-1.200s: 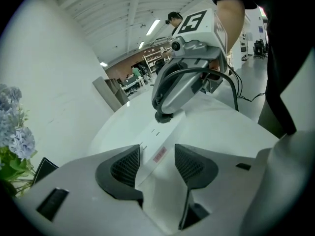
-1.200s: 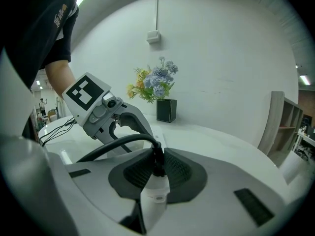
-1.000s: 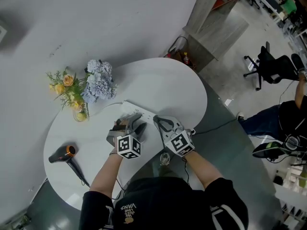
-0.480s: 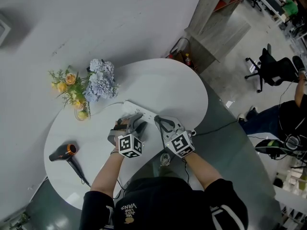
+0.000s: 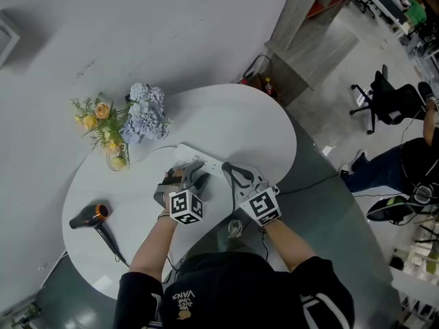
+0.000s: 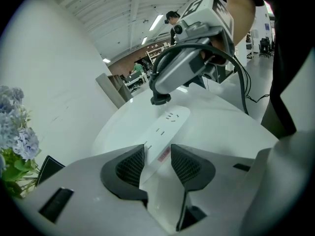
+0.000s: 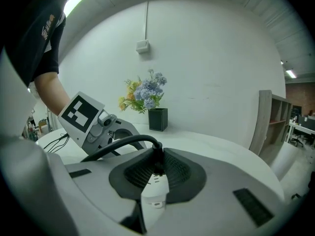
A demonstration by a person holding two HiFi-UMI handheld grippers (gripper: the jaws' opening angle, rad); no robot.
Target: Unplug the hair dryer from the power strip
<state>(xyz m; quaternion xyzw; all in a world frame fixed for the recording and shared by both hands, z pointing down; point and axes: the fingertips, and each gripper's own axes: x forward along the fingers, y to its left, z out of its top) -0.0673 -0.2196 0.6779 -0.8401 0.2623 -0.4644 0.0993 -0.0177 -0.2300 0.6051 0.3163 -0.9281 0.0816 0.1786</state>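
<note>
A white power strip (image 5: 186, 153) lies across the middle of the white table (image 5: 240, 122). My left gripper (image 5: 194, 177) straddles its near end. In the left gripper view the strip (image 6: 170, 124) runs between the pads (image 6: 130, 166), which press on its sides. My right gripper (image 5: 230, 173) is shut on the black plug (image 7: 156, 162) at the strip's other end, and the plug's cable (image 7: 120, 144) curves off to the left. The left gripper view shows that plug (image 6: 158, 101) seated in the strip. The black hair dryer (image 5: 89, 220) lies at the table's left.
A vase of blue and yellow flowers (image 5: 127, 125) stands behind the strip at the left. The hair dryer's cord (image 5: 113, 249) runs toward the near table edge. An office chair (image 5: 387, 94) and a seated person (image 5: 405, 173) are off to the right, and a wooden cabinet (image 5: 309, 33) stands beyond the table.
My right gripper has rolled a little while staying on the plug. The left gripper has stayed in place on the strip.
</note>
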